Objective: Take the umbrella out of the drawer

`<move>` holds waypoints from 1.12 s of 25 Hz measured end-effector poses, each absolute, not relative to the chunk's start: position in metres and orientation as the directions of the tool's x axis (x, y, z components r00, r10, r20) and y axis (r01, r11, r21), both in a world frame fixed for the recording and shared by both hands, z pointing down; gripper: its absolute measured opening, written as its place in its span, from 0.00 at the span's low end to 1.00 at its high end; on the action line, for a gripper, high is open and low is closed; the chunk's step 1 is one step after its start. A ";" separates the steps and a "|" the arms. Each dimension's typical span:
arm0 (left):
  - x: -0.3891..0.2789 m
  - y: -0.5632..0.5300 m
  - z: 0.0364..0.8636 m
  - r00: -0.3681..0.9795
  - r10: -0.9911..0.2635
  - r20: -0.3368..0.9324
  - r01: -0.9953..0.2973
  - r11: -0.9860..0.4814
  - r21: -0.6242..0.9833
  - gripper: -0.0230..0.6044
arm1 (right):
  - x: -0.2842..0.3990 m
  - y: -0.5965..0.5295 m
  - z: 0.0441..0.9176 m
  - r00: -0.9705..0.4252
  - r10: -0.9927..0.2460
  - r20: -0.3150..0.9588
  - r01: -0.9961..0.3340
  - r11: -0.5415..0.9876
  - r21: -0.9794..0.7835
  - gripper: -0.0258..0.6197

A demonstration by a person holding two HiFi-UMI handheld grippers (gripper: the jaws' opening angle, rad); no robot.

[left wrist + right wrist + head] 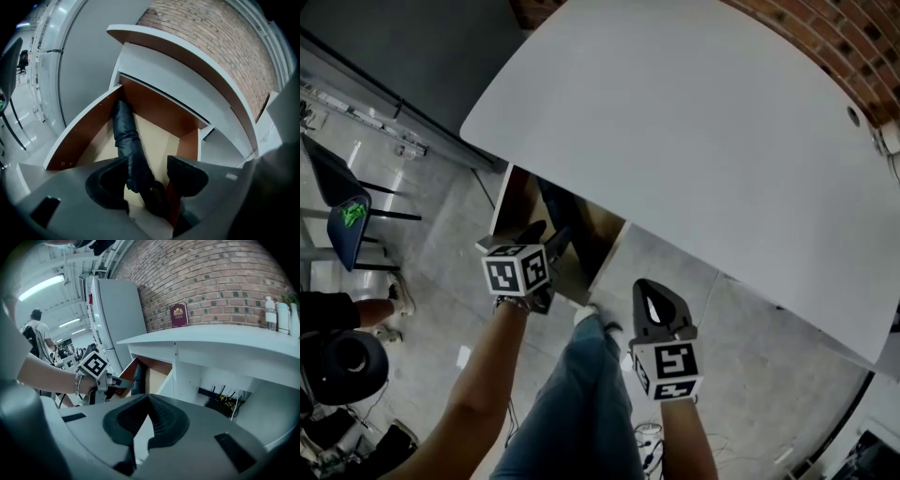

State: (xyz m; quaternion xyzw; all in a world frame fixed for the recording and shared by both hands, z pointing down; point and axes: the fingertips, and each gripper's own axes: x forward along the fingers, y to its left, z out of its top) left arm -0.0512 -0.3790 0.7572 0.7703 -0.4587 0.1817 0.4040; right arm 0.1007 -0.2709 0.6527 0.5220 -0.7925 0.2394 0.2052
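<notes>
Step in hand: reaching into the open drawer to grasp the umbrella; nothing is lifted yet.
Umbrella [125, 136]: black and folded. It lies lengthwise on the pale floor of the drawer [79, 140], close to its left wall, with the far end up in the back corner and the near end toward the front.
Drawer: pulled out from under the white desk [703, 141], with brown walls. Its back part sits beneath the desk's edge.
Left hand-held gripper [147, 171]: angled down into the drawer with its jaws standing apart astride the near part of the umbrella. The left jaw is close against the fabric and a gap shows on the right side. It is not clamped.
Right hand-held gripper [149, 408]: jaws together with nothing between them, held out in front of the desk, well apart from the drawer.
Grip advice: shift slightly so the umbrella sits centred between the jaws. Sink until the pads flank its thick body, not just the loose fabric folds, then close firmly.
Lift advice: probably raise the near end first and draw it back toward the person, so the far end slides out from under the desk.
Risk: pinching fabric alone would likely let the umbrella sag or slip.
</notes>
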 end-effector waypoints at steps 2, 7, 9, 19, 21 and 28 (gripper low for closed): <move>-0.049 -0.383 0.772 0.508 -0.541 0.670 -0.857 -0.240 0.456 0.42 | 0.100 -0.270 0.664 -0.372 -0.718 0.588 -0.925 0.338 -0.172 0.03; -0.050 -0.395 0.798 0.467 -0.525 0.711 -0.879 -0.191 0.437 0.42 | 0.099 -0.270 0.679 -0.377 -0.693 0.615 -0.923 0.334 -0.190 0.03; -0.049 -0.402 0.806 0.462 -0.519 0.719 -0.880 -0.167 0.444 0.43 | 0.097 -0.270 0.683 -0.382 -0.684 0.622 -0.921 0.336 -0.196 0.03; -0.046 -0.416 0.831 0.370 -0.522 0.768 -0.924 -0.122 0.362 0.45 | 0.092 -0.282 0.703 -0.399 -0.659 0.637 -0.913 0.350 -0.210 0.03; -0.047 -0.416 0.834 0.347 -0.535 0.771 -0.933 -0.114 0.341 0.46 | 0.088 -0.286 0.703 -0.401 -0.665 0.630 -0.913 0.348 -0.213 0.03; -0.043 -0.419 0.847 0.286 -0.545 0.788 -0.955 -0.095 0.281 0.59 | 0.089 -0.284 0.710 -0.386 -0.670 0.634 -0.921 0.321 -0.222 0.03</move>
